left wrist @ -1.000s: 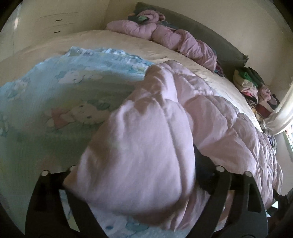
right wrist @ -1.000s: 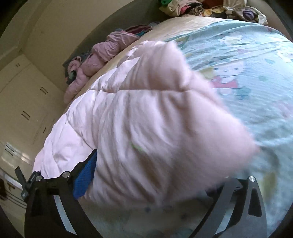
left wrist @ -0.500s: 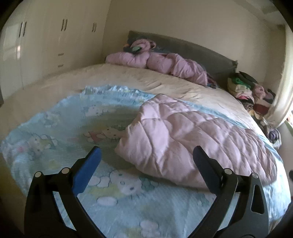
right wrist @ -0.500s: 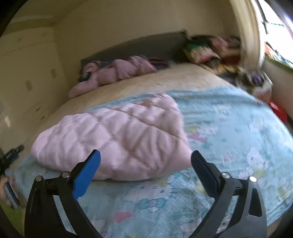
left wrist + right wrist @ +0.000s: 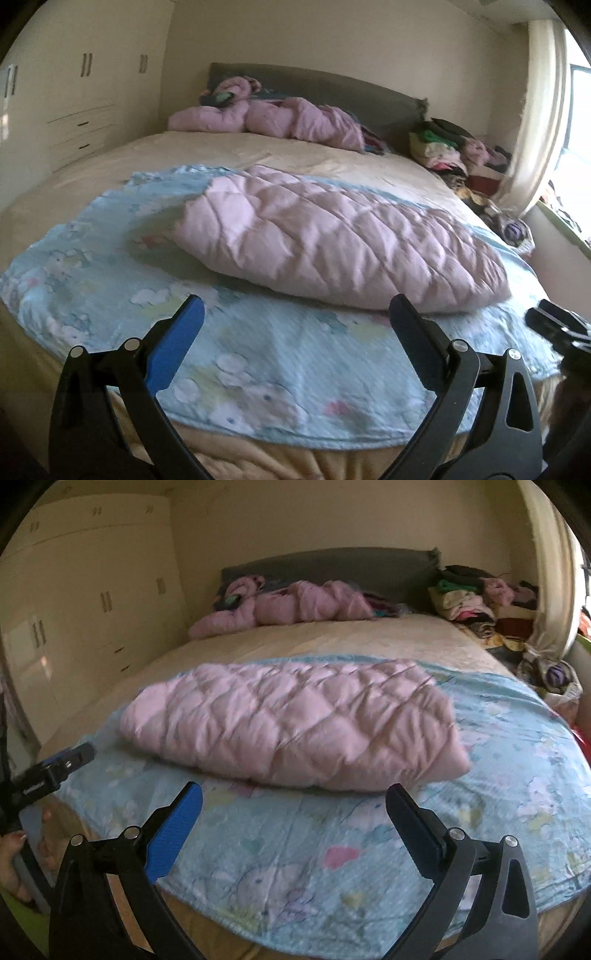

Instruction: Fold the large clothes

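The pink quilted coat [image 5: 332,240] lies folded on the blue cartoon blanket [image 5: 277,362] covering the bed [image 5: 258,147]. Both the left hand-held gripper [image 5: 295,314] and right hand-held gripper [image 5: 294,799] hover spread wide, holding nothing, just short of it.

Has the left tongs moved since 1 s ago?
Yes. The left tongs have let go of the pink quilt and pulled back toward the foot of the bed; the headboard now sits farther off.

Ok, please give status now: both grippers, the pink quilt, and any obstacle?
Left gripper open, empty. Right gripper open, empty. Pink quilt lies folded on blue blanket, touched by neither. Nothing between grippers and quilt.
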`<state>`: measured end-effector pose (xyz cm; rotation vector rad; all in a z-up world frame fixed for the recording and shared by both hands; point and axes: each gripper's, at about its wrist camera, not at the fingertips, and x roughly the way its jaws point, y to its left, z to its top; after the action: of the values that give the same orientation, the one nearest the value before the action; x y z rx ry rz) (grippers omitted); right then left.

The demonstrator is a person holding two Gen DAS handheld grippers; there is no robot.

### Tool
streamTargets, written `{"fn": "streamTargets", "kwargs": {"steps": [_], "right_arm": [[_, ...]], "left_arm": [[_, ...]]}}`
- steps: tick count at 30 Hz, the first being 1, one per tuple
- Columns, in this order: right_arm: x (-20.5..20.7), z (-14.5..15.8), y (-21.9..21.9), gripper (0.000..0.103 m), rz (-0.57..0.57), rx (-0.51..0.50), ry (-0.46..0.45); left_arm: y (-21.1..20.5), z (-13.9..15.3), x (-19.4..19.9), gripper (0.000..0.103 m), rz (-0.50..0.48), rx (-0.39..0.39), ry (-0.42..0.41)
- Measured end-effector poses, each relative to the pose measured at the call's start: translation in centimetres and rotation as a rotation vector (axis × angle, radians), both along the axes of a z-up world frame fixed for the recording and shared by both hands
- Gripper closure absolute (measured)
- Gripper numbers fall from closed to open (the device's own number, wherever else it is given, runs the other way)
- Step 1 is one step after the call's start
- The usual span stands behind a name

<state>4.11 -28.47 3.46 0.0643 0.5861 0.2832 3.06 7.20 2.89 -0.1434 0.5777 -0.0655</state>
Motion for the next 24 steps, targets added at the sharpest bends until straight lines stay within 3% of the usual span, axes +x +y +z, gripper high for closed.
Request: {"fn": "streamTargets", "kwargs": {"steps": [5, 24], "right_arm": [[0.0, -1.4, 0.2, 0.004, 0.009, 0.021, 0.049], [-0.4, -1.1, -0.1, 0.004, 0.012, 0.028, 0.033]], "left_arm": [[-0.9, -0.2, -0.6, 0.009, -0.013, -0.011, 0.007], [-1.1, -0.5, -0.7, 0.009, -0.007, 0.002, 0.031]]}}
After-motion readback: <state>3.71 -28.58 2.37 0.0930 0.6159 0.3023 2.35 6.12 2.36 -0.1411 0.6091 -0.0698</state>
